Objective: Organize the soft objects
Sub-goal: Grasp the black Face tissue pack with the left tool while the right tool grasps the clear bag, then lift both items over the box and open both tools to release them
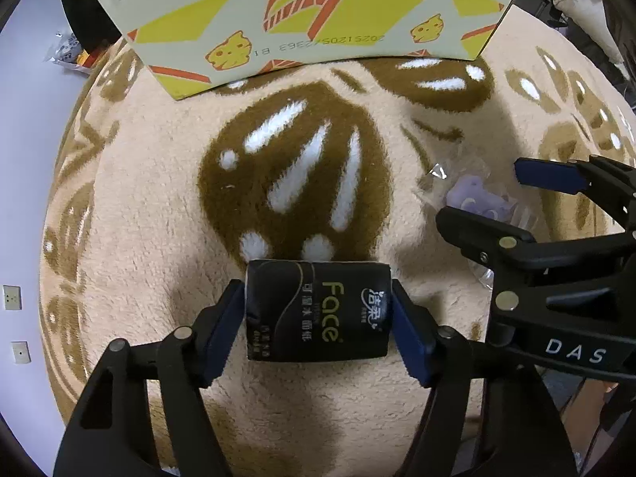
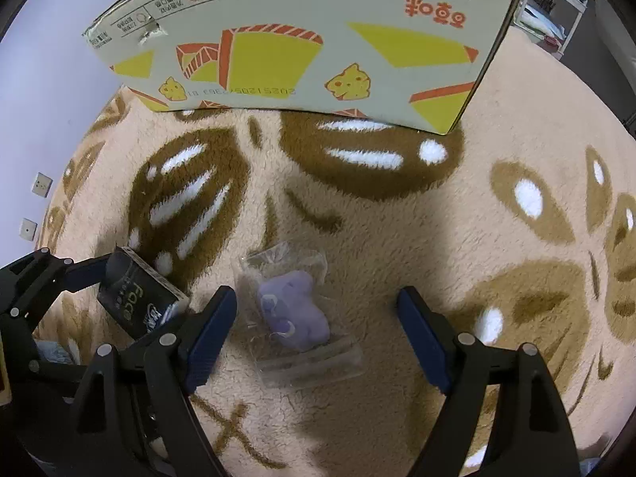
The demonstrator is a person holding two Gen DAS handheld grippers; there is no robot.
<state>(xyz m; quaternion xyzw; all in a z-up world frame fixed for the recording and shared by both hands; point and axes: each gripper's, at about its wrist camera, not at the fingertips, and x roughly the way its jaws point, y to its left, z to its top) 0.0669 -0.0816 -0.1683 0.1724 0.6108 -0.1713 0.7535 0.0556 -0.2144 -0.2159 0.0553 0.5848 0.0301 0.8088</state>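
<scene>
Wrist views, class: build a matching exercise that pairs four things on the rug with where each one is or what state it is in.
Things:
1. black tissue pack
2. purple toy in a clear bag
3. cardboard box
4. right gripper

Places or states:
A. stands at the far edge of the rug
B. open above the rug, holding nothing
C. between the pads of the left gripper
D. lies on the rug between two open fingers

Pairs: 1-C, 2-D, 3-A, 4-B
</scene>
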